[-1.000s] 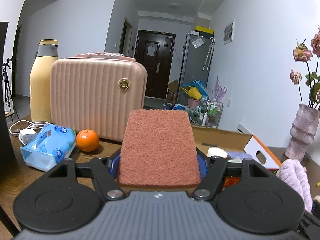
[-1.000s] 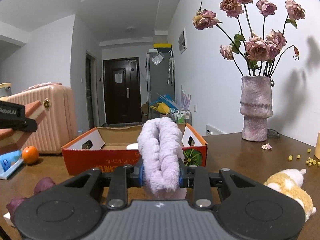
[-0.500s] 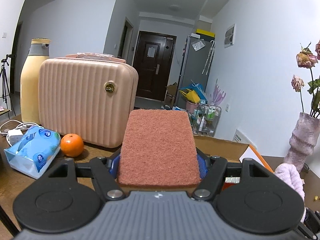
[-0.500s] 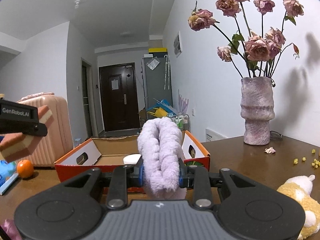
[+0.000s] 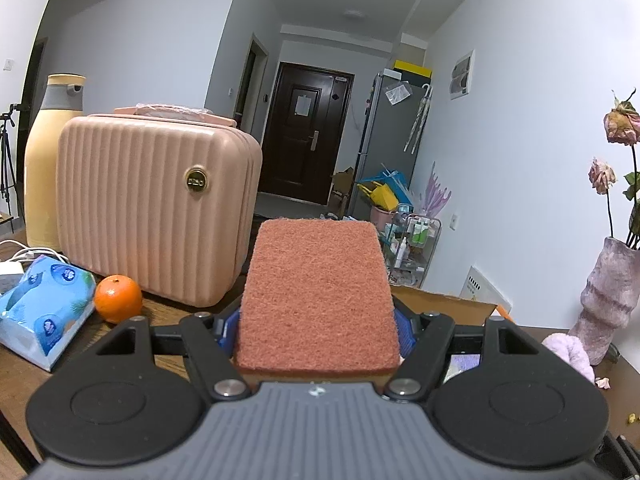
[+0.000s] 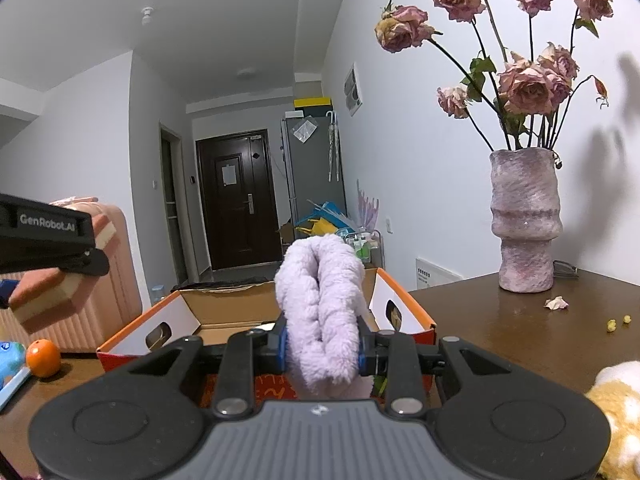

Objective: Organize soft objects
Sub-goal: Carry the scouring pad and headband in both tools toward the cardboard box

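Observation:
My left gripper is shut on a reddish-brown scouring sponge, which lies flat between the pads and hides most of what is ahead. My right gripper is shut on a folded lilac fluffy cloth standing upright between its blue pads. An open orange cardboard box sits on the wooden table just beyond the right gripper. In the right wrist view the left gripper with the sponge hangs at the left edge. The lilac cloth shows at the lower right of the left wrist view.
A pink ribbed case stands behind an orange and a blue tissue pack; a tall cream bottle stands at the left. A vase of dried roses is at the right. A yellow plush toy lies at the lower right.
Both grippers have moved forward and rightward across the table with their loads. The case, orange and tissue pack slid left in the left view; the box drew nearer in the right view.

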### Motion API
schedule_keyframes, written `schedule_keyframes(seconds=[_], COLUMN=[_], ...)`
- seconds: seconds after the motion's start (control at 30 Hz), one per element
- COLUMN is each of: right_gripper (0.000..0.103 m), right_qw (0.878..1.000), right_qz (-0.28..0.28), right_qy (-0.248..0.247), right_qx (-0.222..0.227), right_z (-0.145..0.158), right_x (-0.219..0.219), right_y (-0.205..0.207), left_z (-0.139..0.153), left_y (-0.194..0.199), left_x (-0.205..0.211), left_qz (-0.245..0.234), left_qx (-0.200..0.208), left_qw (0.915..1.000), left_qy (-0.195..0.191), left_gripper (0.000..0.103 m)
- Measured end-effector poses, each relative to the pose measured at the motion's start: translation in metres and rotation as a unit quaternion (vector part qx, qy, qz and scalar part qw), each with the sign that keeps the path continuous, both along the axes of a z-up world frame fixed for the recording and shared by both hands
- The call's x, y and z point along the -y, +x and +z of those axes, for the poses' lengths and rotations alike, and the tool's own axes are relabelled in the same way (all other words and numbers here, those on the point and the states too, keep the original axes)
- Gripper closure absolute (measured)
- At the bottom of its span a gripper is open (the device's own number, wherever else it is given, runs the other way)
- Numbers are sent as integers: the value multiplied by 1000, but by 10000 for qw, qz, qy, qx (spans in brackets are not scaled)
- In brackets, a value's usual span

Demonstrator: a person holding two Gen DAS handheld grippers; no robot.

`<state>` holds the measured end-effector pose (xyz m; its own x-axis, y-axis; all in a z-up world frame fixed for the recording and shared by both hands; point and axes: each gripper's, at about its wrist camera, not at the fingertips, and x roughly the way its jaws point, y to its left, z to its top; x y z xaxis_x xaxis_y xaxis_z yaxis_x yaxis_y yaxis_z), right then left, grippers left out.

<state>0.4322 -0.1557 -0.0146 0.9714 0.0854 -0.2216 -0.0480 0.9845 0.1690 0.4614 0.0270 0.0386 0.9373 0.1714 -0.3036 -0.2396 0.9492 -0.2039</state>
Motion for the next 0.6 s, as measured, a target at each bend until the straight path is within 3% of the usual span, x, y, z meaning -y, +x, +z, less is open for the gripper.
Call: schedule_keyframes(seconds=[0.6], right_gripper=[74], right_qw=[9999], right_qz=[28], right_qy=[125], right_qx=[89], right_z=[0], right_x=[-6], right_y=[45], left_z=[0], left_y=[45], left_x=[5], left_qz=[-77], left_qx=[40], left_qw=[9999], left_qy=[61], left_gripper=[32])
